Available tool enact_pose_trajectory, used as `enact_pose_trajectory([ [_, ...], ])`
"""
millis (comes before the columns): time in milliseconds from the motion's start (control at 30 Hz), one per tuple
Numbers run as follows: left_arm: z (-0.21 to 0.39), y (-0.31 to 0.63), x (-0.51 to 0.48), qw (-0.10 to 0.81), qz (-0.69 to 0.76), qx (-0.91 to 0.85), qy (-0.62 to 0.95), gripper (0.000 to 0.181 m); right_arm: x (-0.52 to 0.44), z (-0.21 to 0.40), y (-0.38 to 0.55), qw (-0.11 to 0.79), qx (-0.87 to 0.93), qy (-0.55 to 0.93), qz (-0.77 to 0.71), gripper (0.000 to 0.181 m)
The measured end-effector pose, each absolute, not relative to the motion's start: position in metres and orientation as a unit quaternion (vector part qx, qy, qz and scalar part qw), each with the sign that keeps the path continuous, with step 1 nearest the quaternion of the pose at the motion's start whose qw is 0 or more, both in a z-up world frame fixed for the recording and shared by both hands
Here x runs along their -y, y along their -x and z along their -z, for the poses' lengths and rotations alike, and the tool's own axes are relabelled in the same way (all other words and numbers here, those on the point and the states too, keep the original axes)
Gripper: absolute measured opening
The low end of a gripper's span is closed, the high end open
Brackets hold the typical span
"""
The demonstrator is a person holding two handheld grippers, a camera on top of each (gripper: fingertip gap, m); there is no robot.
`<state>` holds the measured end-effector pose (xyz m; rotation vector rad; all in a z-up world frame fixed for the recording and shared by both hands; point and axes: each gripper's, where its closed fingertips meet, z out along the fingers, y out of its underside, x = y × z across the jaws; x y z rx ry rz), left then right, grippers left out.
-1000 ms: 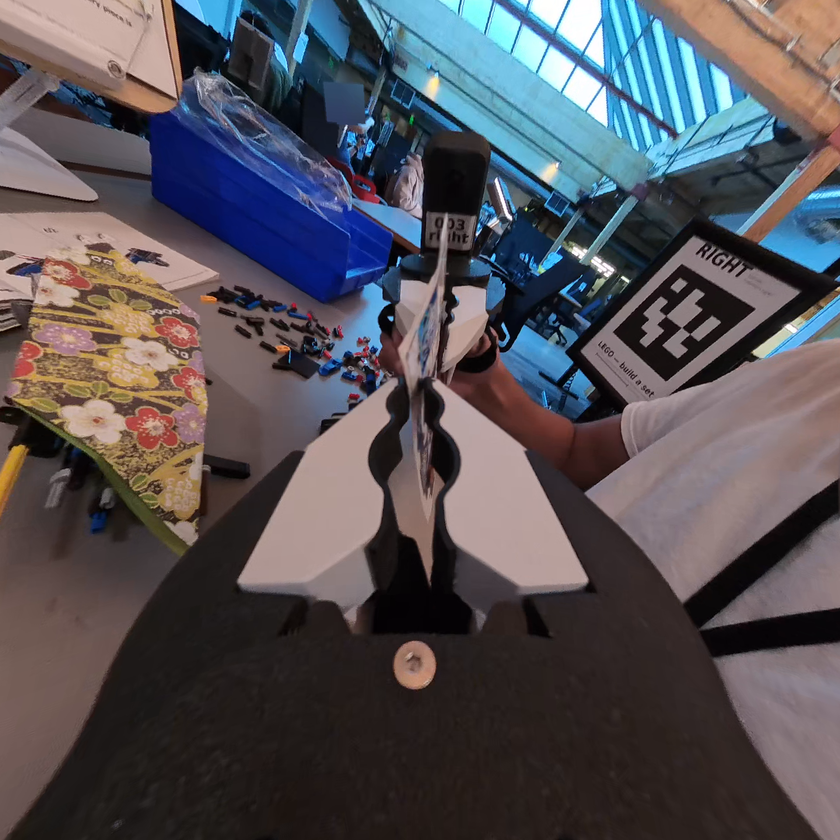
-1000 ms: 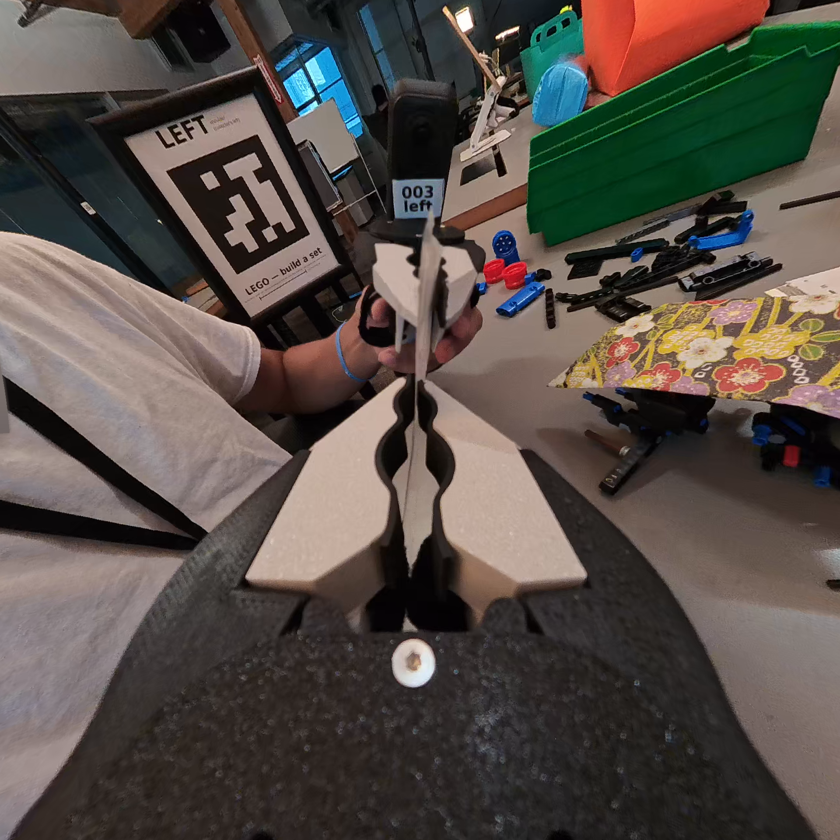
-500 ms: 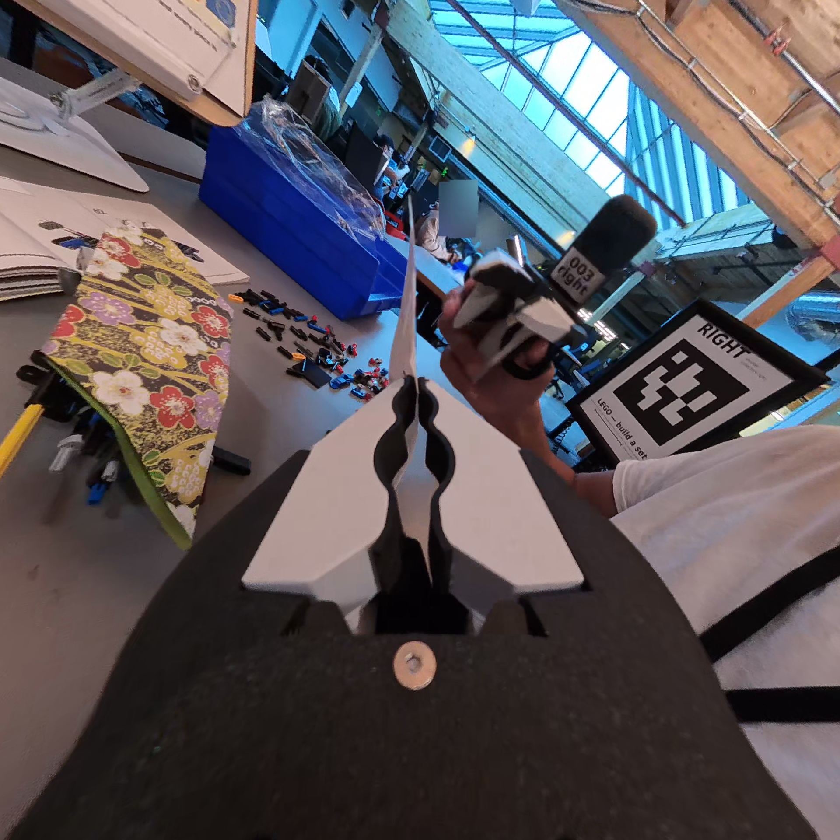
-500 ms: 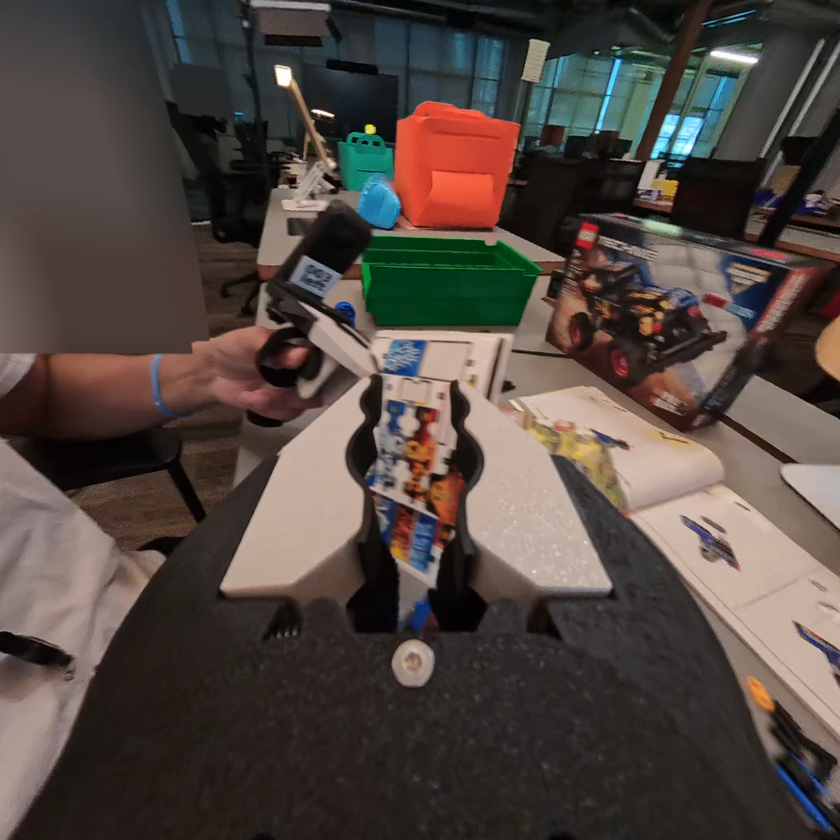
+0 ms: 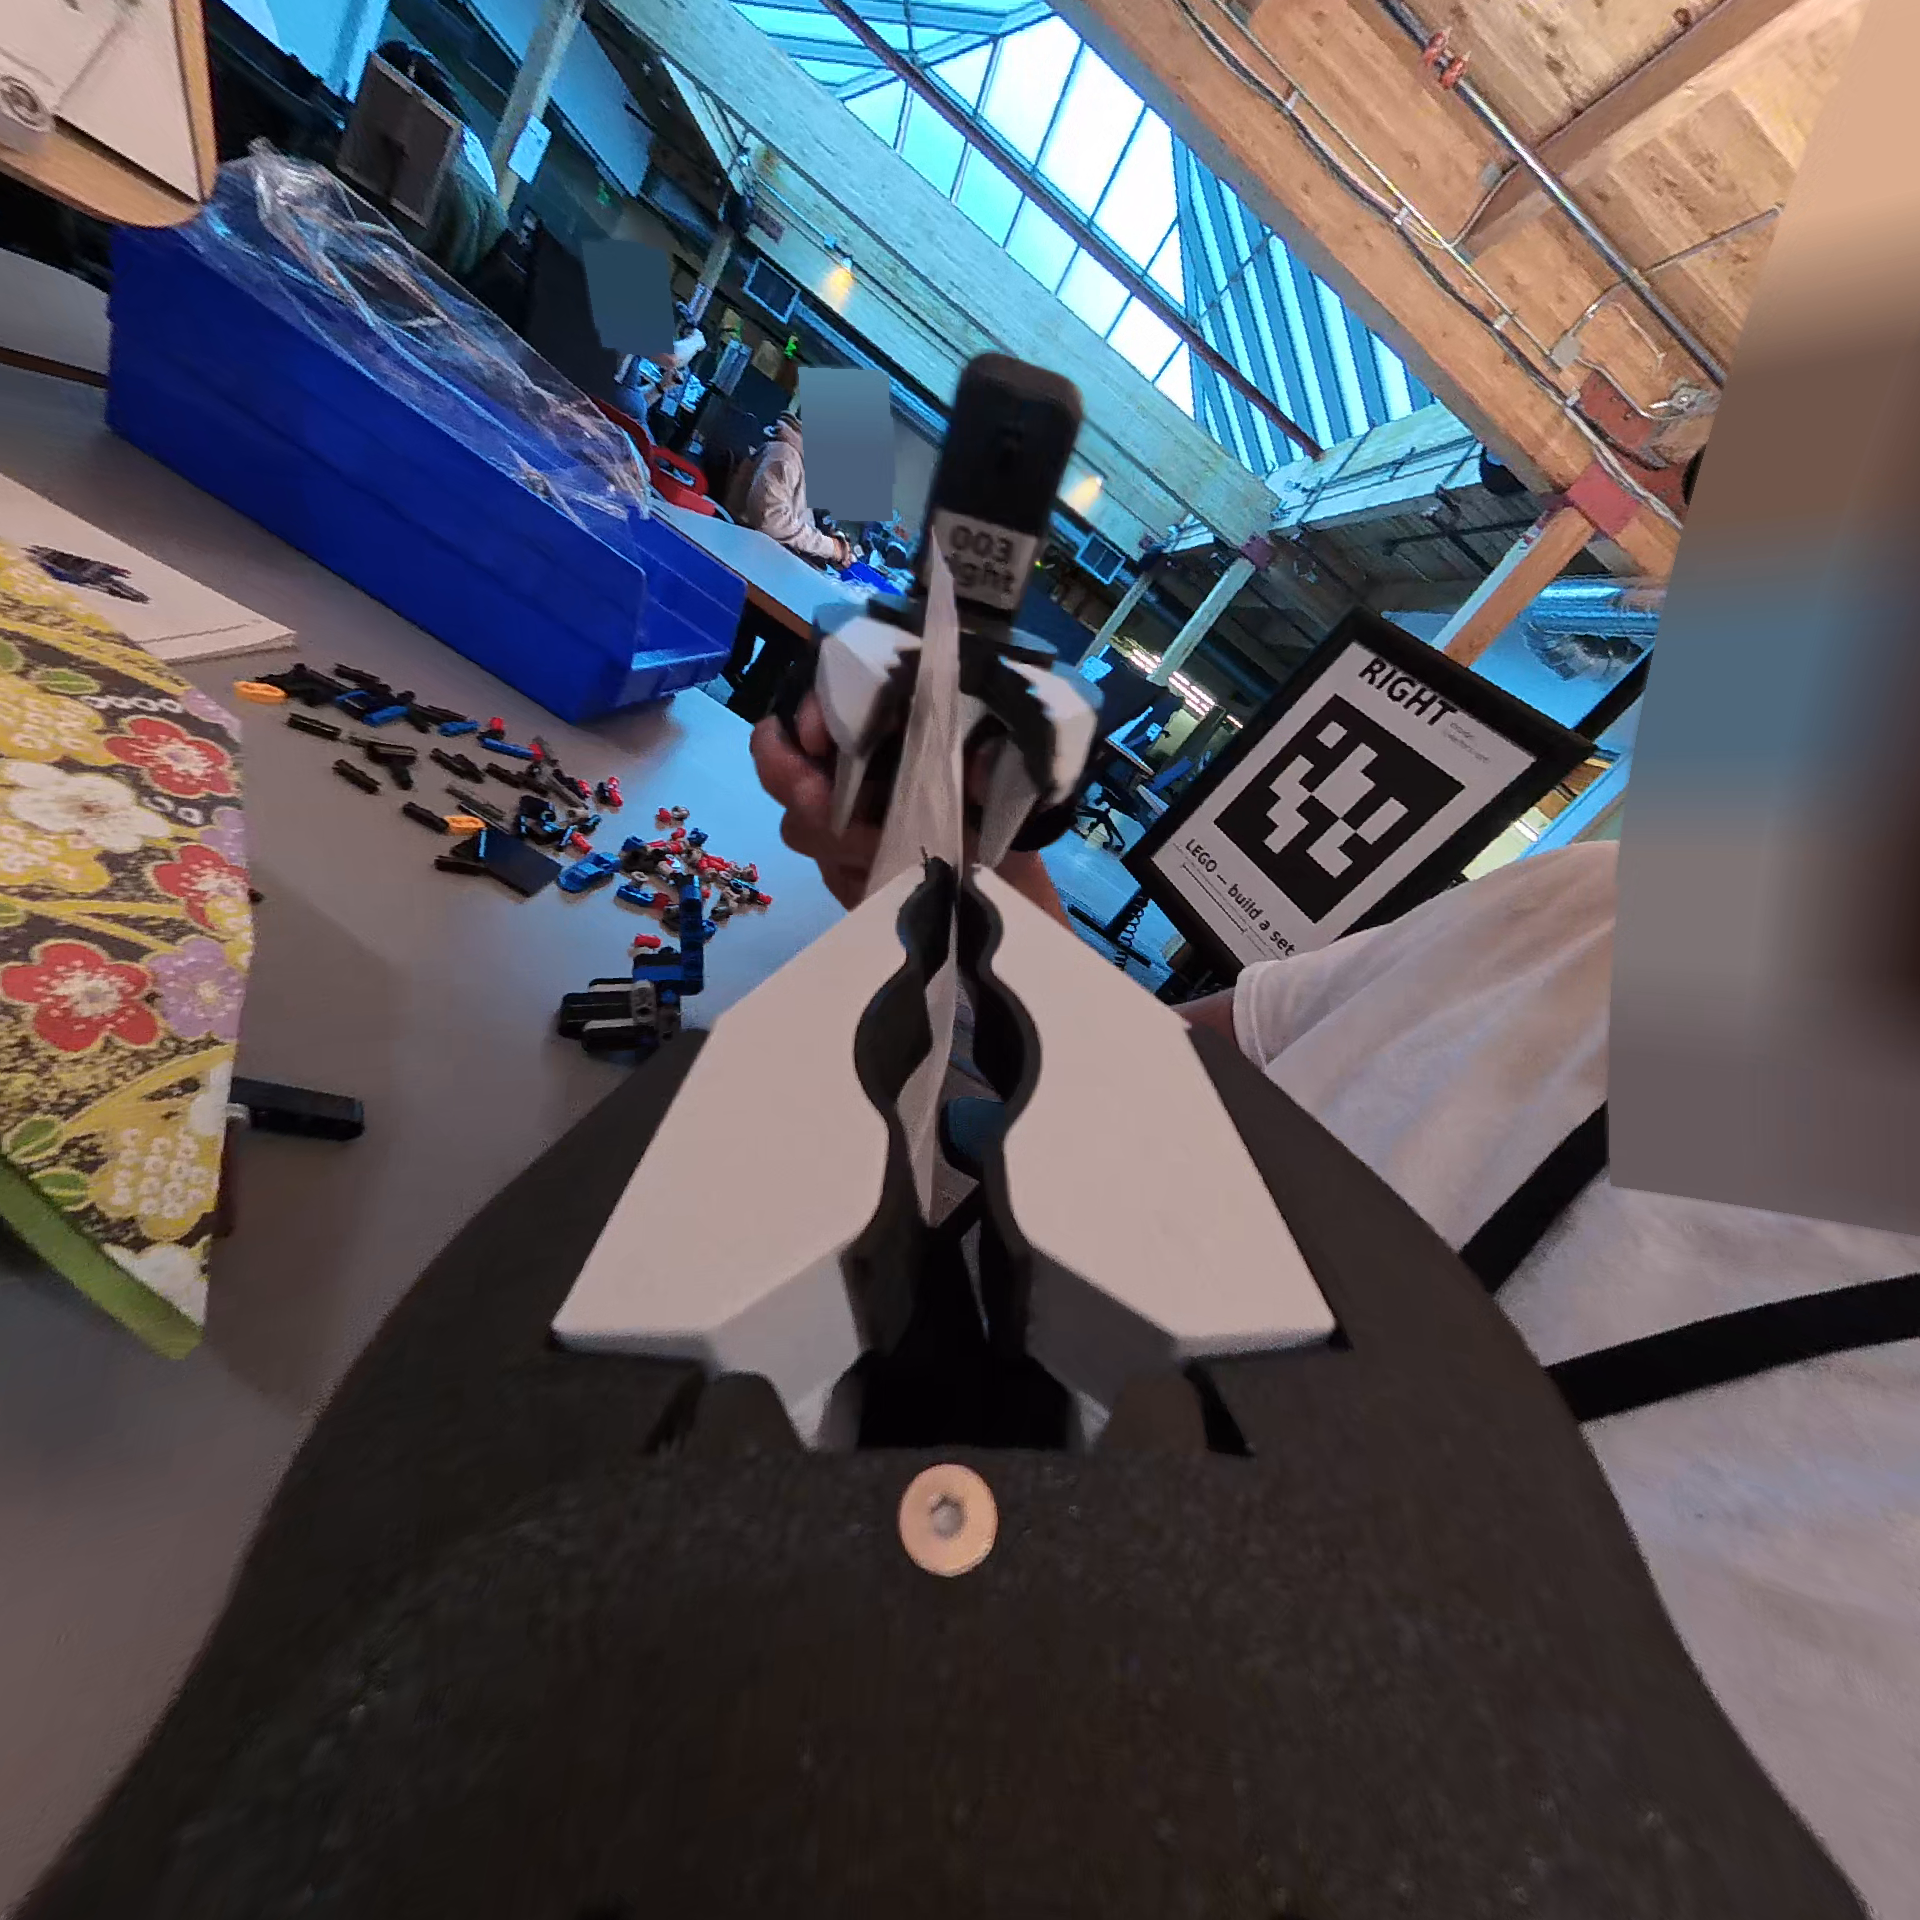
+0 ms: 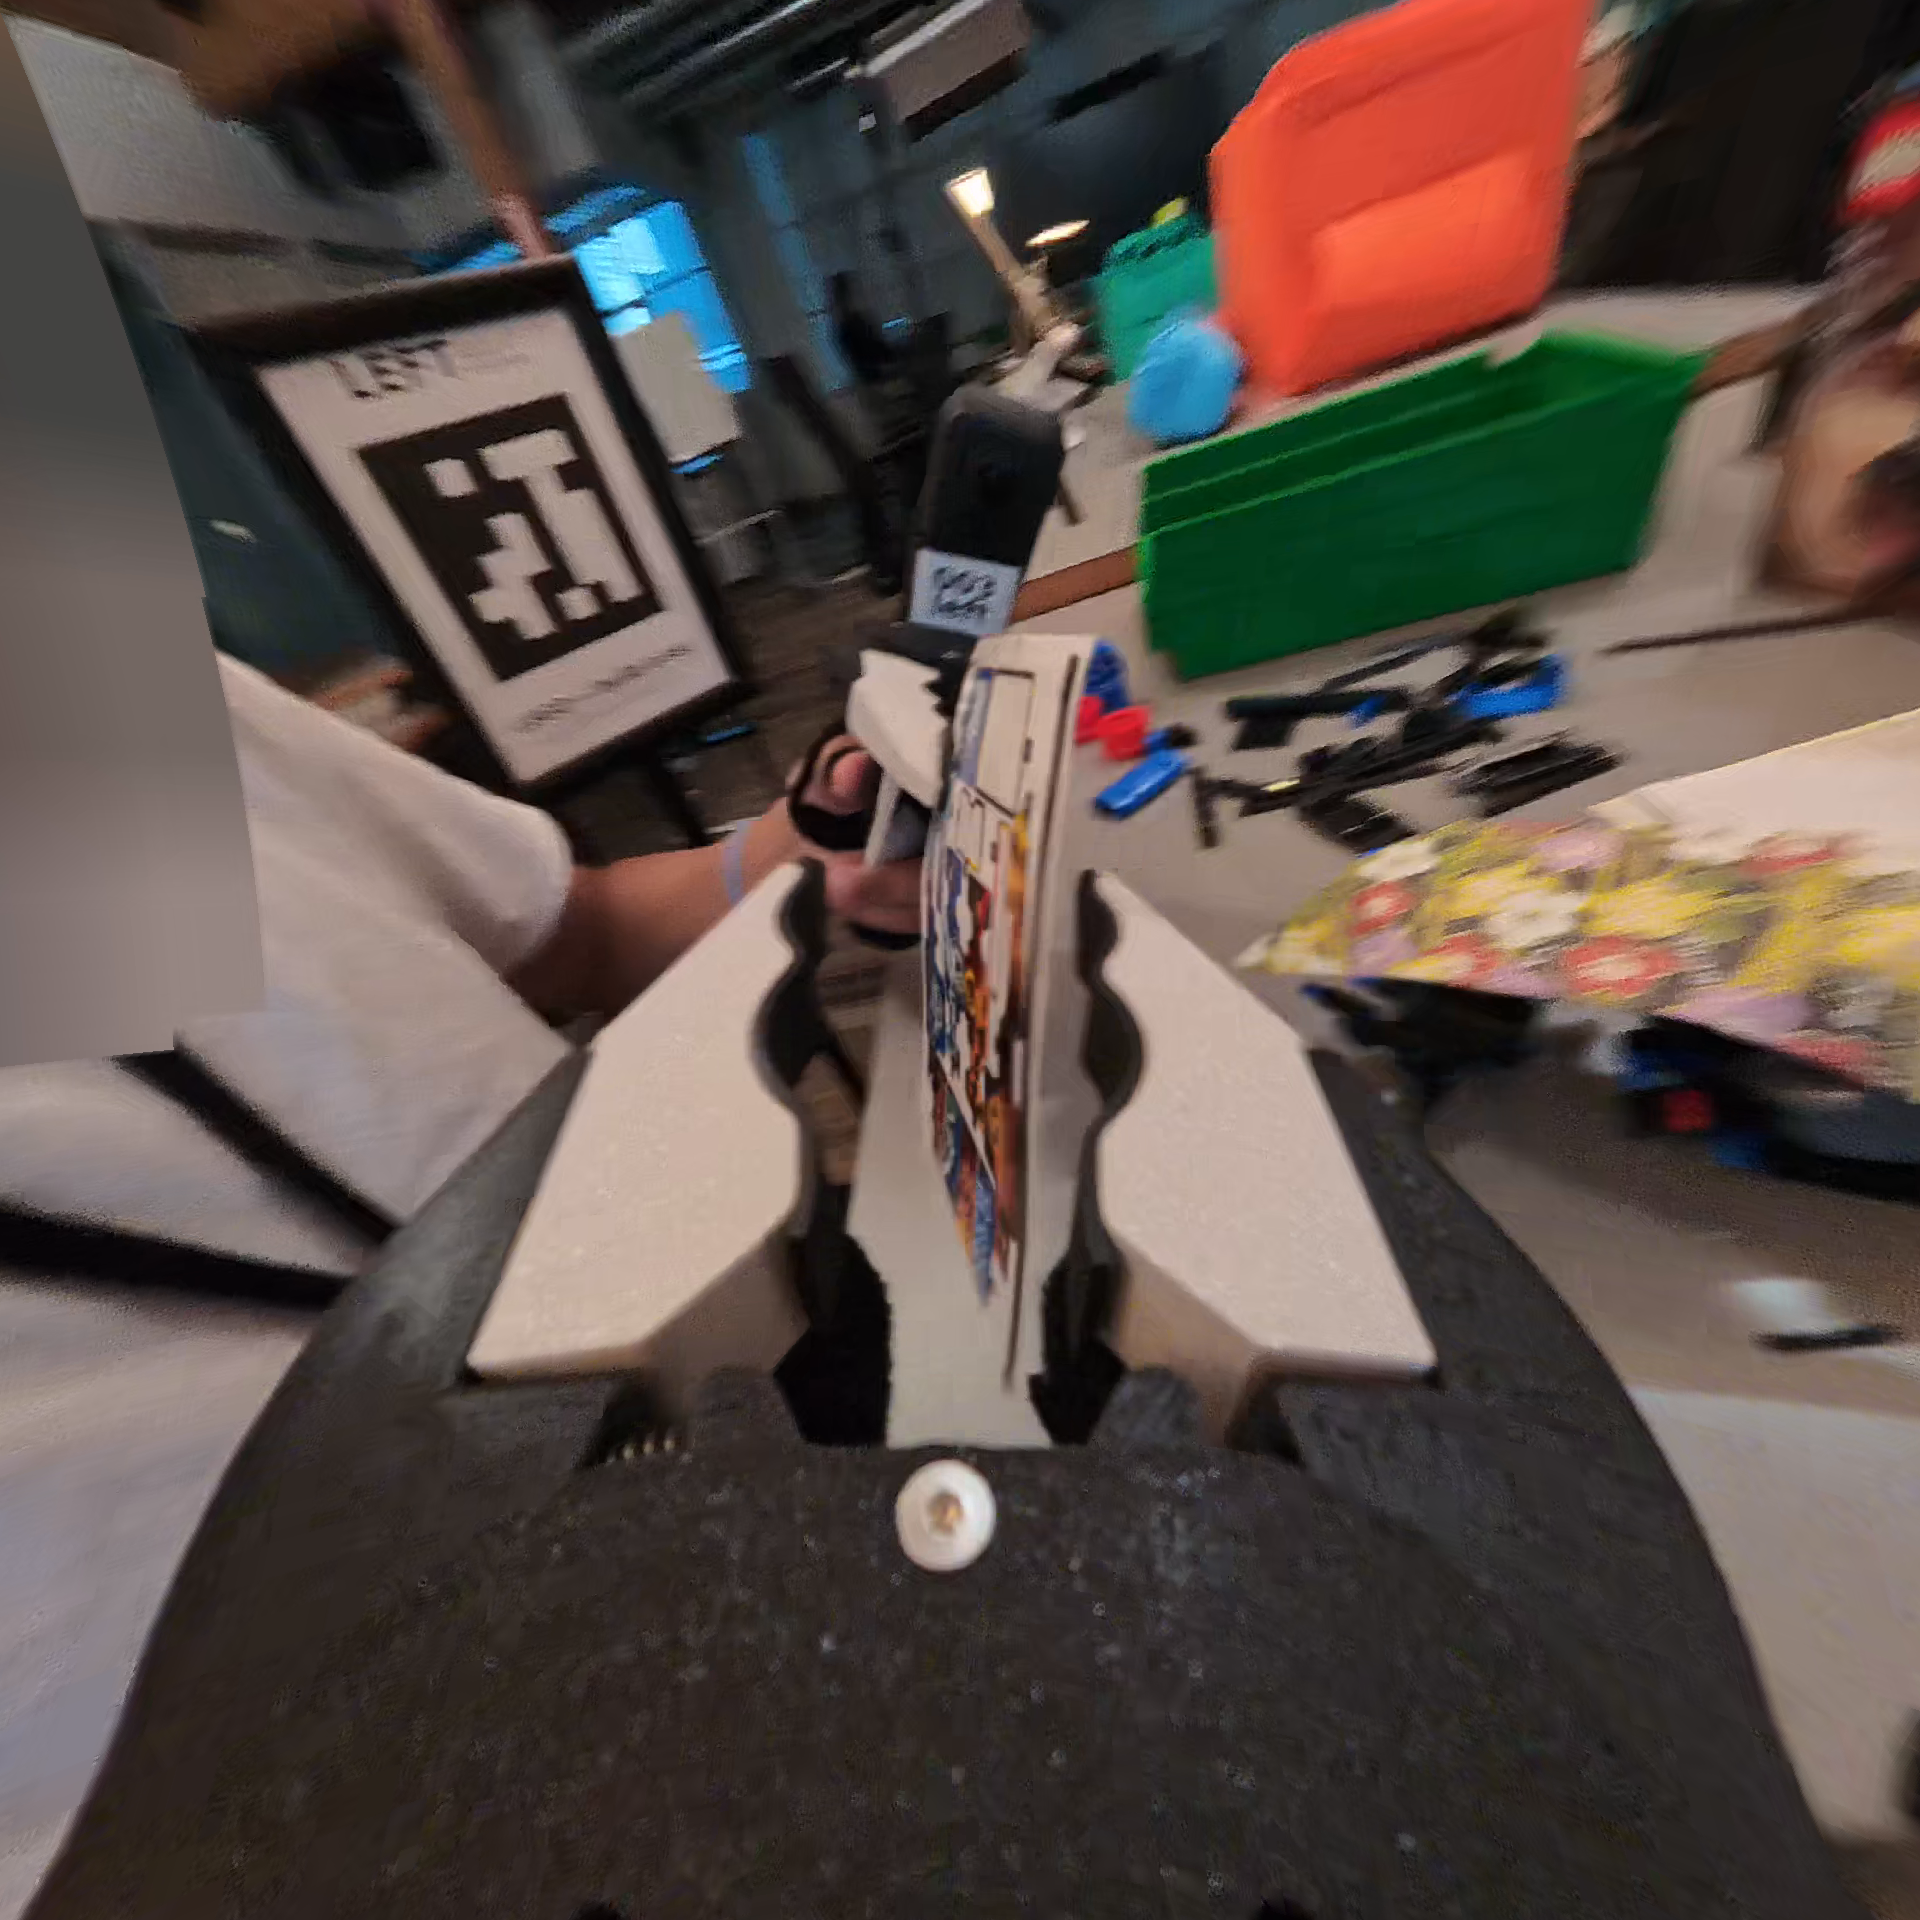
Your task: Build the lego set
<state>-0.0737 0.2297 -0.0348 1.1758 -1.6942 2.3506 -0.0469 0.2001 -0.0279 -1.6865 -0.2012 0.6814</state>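
Grey tabletop (image 5: pixel 436 997) filled the left of the left wrist view, under skylights and timber beams. A blue bin (image 5: pixel 395 499) sat at upper left, and loose black, blue and red lego pieces (image 5: pixel 582 821) lay scattered at centre left, beside a flowered cloth (image 5: pixel 104 904) along the left edge. In the right wrist view, which was blurred, a green bin (image 6: pixel 1392 520) stood at upper right with more dark pieces (image 6: pixel 1382 748) in front of it.

The sticker sheet (image 6: pixel 987 997) hung mid-air at frame centre, well above the table. The left gripper (image 5: pixel 951 904) was pressed together on its edge – the sheet (image 5: pixel 928 935) ran thin between the fingers toward the far gripper. The right gripper (image 6: pixel 935 914) stood spread, its fingers apart on either side of the printed sheet and not visibly touching it.

The step in hand looked like handling the stickers rather than joining bricks – probably regripping the sheet or lining up to peel one. The build itself seemed early, with most pieces unjoined. The next move would call for the right gripper to close on a corner or a single sticker while the left kept the sheet taut; a thin, floppy sheet would bend or slip if pinched off-centre.
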Motion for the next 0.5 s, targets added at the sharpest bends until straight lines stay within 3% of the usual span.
enact_pose_trajectory([
  [33,0.035,0.075,-0.228,0.008,-0.751,0.543,-0.374,0.0,-0.199,0.029,0.052,0.596,0.093,0.726,-0.331,0.026],
  [133,0.033,0.076,-0.229,0.007,-0.752,0.547,-0.369,0.0,-0.199,0.032,0.049,0.589,0.09,0.721,-0.353,0.0],
  [500,0.037,0.074,-0.232,-0.029,-0.735,0.564,-0.375,0.002,-0.2,0.035,0.042,0.583,0.07,0.727,-0.356,0.0],
])
